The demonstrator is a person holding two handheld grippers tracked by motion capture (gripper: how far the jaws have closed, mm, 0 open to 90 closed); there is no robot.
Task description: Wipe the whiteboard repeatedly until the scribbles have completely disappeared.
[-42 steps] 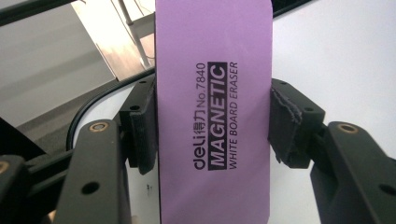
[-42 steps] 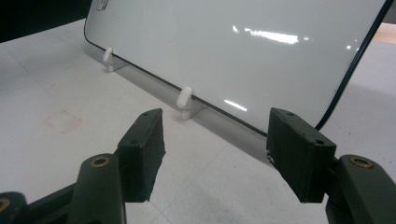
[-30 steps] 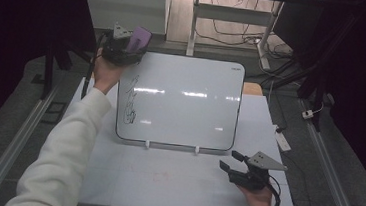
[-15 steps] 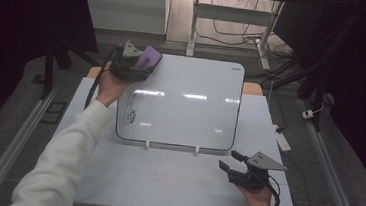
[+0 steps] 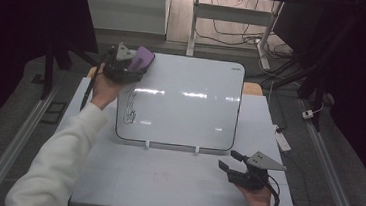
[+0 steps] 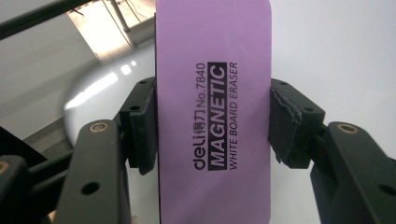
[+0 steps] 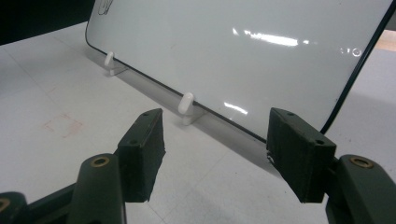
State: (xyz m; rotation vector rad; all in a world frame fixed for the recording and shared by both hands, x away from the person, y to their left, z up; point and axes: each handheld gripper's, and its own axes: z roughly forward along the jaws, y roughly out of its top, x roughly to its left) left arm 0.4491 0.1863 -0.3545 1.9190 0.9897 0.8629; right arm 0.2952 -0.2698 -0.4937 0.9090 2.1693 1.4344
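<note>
A purple magnetic whiteboard eraser (image 6: 212, 112) is clamped between the jaws of my left gripper (image 6: 212, 126). In the high view that left gripper (image 5: 133, 64) holds the eraser (image 5: 141, 59) at the top left corner of the whiteboard (image 5: 186, 103), which leans on small white stands. Black scribbles (image 5: 129, 106) run down the board's left side. My right gripper (image 5: 230, 161) rests low at the table's front right, jaws open and empty. From the right gripper view the gripper (image 7: 215, 140) faces the whiteboard (image 7: 243, 51) and its white stand clips (image 7: 187, 106).
The white table top (image 5: 164, 176) carries a faint red square mark (image 7: 63, 125) in front of the board. A white power strip (image 5: 282, 139) lies at the table's right edge. Desk legs and cables (image 5: 237, 32) stand on the floor behind.
My left hand has carried the eraser rightward onto the whiteboard's top left corner. The right gripper has stayed put.
</note>
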